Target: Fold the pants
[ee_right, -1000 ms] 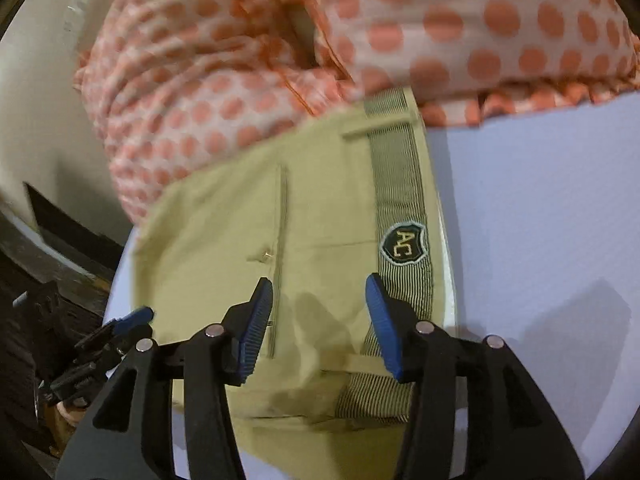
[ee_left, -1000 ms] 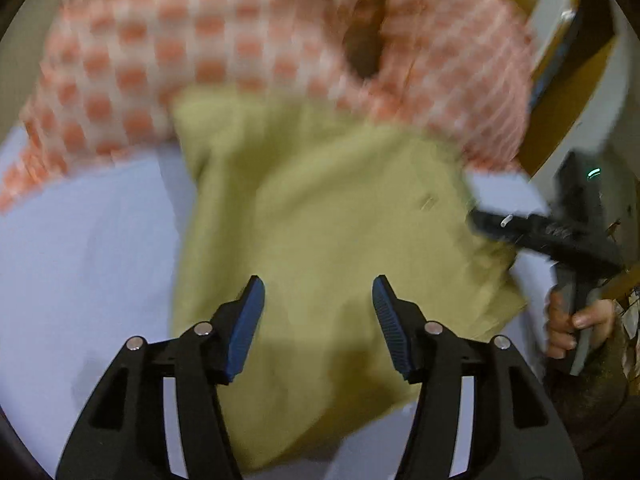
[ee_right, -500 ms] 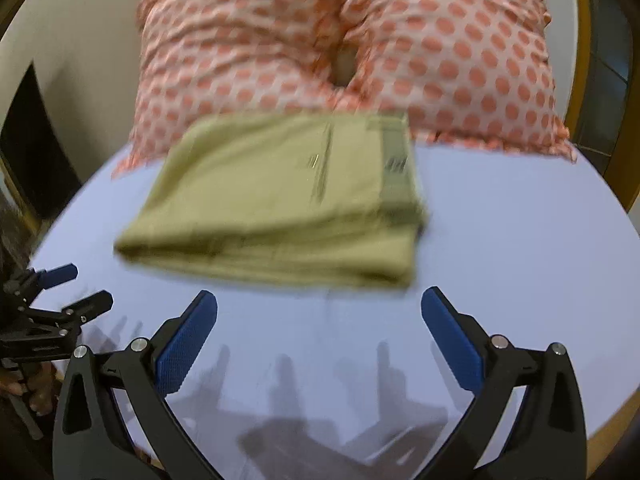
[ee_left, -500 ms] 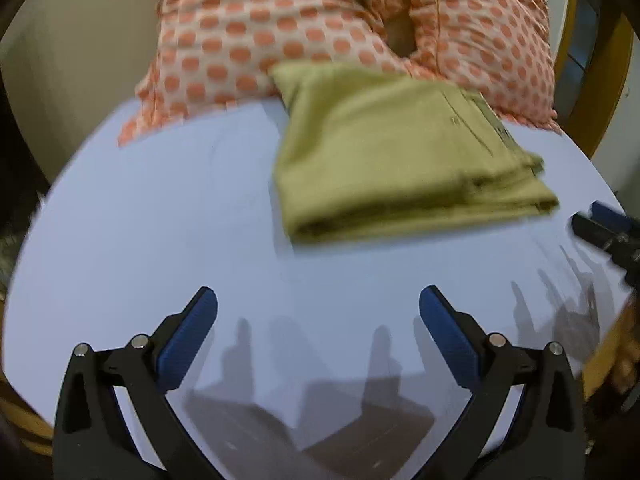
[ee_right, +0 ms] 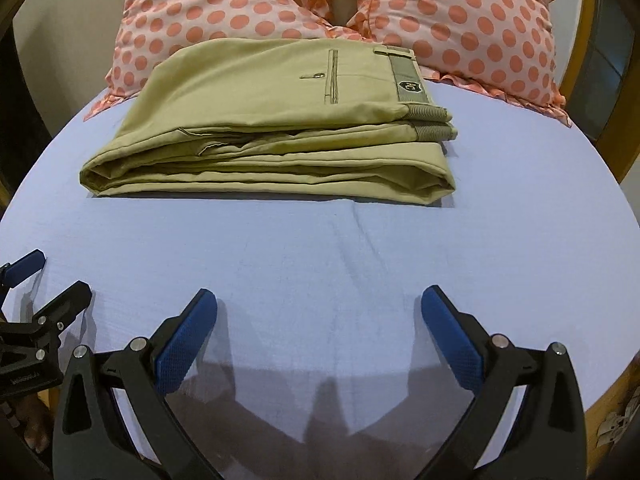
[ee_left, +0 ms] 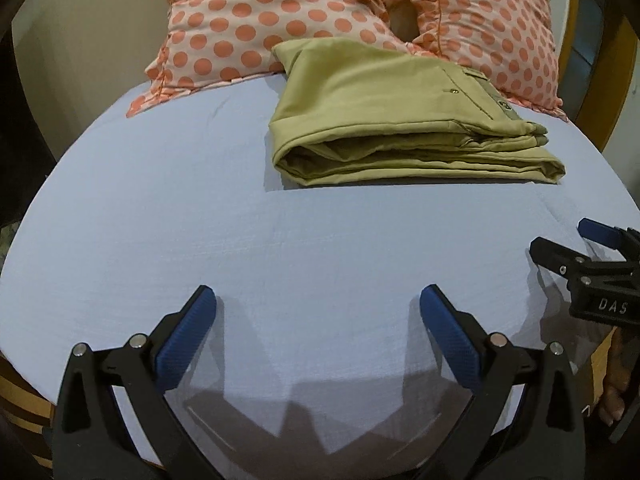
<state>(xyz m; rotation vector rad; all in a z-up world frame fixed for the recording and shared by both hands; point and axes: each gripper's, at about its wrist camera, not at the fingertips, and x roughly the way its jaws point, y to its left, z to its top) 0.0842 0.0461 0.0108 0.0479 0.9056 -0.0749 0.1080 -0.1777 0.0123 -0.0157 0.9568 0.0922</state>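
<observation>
The khaki pants (ee_left: 392, 120) lie folded in a flat stack on the light blue bed sheet (ee_left: 200, 220), its far edge against the pillows. They also show in the right wrist view (ee_right: 280, 120), with the striped waistband and a badge at the right end. My left gripper (ee_left: 318, 304) is open and empty, low over the sheet, well short of the pants. My right gripper (ee_right: 319, 304) is open and empty, likewise pulled back. Each gripper shows at the edge of the other's view, the right one (ee_left: 580, 248) and the left one (ee_right: 44, 276).
Two orange polka-dot pillows (ee_right: 224, 4) lie behind the pants against the wall. A yellow wooden frame (ee_right: 616, 92) runs along the right side of the bed. The bed's near edge lies just under the grippers.
Both grippers have drawn back from over the pants toward the bed's near edge and opened wider. The folded pants stay where they lie.
</observation>
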